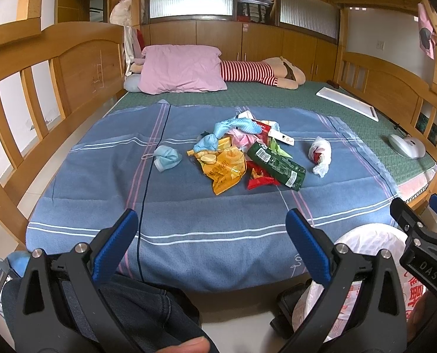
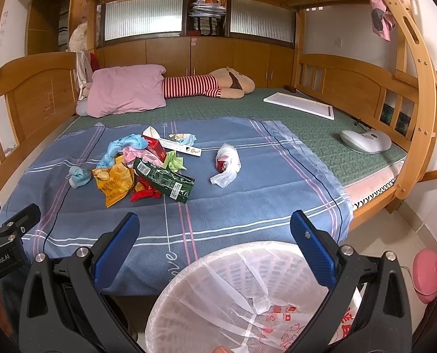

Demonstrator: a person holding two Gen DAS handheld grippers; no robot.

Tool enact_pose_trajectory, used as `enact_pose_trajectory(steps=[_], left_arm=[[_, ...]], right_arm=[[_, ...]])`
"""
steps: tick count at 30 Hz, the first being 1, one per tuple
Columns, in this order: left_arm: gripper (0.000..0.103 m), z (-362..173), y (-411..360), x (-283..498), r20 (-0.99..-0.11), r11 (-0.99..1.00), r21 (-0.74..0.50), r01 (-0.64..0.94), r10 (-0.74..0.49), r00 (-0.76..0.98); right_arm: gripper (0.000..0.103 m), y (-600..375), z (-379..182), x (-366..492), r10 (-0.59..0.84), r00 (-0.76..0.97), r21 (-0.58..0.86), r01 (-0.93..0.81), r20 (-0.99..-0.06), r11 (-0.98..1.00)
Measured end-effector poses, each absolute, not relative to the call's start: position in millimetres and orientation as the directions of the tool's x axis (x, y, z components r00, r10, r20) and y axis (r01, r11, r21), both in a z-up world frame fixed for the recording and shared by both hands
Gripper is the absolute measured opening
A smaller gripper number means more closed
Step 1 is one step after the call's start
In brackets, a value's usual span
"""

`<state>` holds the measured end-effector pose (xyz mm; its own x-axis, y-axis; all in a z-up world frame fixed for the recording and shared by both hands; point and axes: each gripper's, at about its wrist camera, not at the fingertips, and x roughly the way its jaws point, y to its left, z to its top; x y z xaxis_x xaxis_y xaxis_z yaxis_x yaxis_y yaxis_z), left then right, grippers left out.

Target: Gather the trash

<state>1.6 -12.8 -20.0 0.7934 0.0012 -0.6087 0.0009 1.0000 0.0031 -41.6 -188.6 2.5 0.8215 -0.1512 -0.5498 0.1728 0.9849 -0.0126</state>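
Fingers of the left gripper [image 1: 212, 247] stand wide apart with nothing between them, and it hangs low at the near edge of the bed. The right gripper [image 2: 214, 245] is spread open and empty too, and it hovers over a white bin [image 2: 248, 297] lined with a thin plastic bag, just beside the bed. Out past both of them, the trash sits in a pile on the blue blanket [image 1: 189, 206], well apart from the grippers. The yellow chip bag [image 1: 224, 170] and the green wrapper [image 1: 277, 166] look very light, crinkly and slippery, so I think a pinch on a flat loose edge would hold best. The red wrapper [image 1: 259, 179] is small and crumpled, and it may slide out of a weak pinch. The blue face mask [image 1: 167, 158] lies alone to the left of the pile, soft and squashy, easy to grab by its middle. The knotted white plastic bag [image 1: 321, 154] lies to the right, soft and a bit lumpy, and its loose tail looks good to pinch. The right view shows the whole open top of the bin and a pink lamp [image 2: 427, 273] on the floor. The left view shows only a bit of the bin behind its finger, but it shows the mask more clearly.
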Motion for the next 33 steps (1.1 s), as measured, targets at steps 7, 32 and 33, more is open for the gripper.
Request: enact_pose_trajectory(steps=[7,32,33], left_arm=[[0.1,-21.9,-11.9,3.9,-0.617,1.0,0.001,-0.002,0.002,0.787],[0.052,-85.3,25.9,122.5,-0.768,0.992,-0.09,-0.085,-0.015,0.64],[0.047,-86.1,33.3,129.6,-0.767,0.989,-0.105,-0.105,-0.013,0.642]], right_arm=[[0.1,-189.9,0.5,-42.1,-0.15,0.82,-0.009,0.174,-0.552,0.985],[0.094,-243.0,-11.6,-3.5,-0.245,0.76,0.001,0.307,-0.602,0.952],[0.083,-243.0,-11.5,0.5,-0.223,0.767,0.027,0.298,-0.601,0.954]])
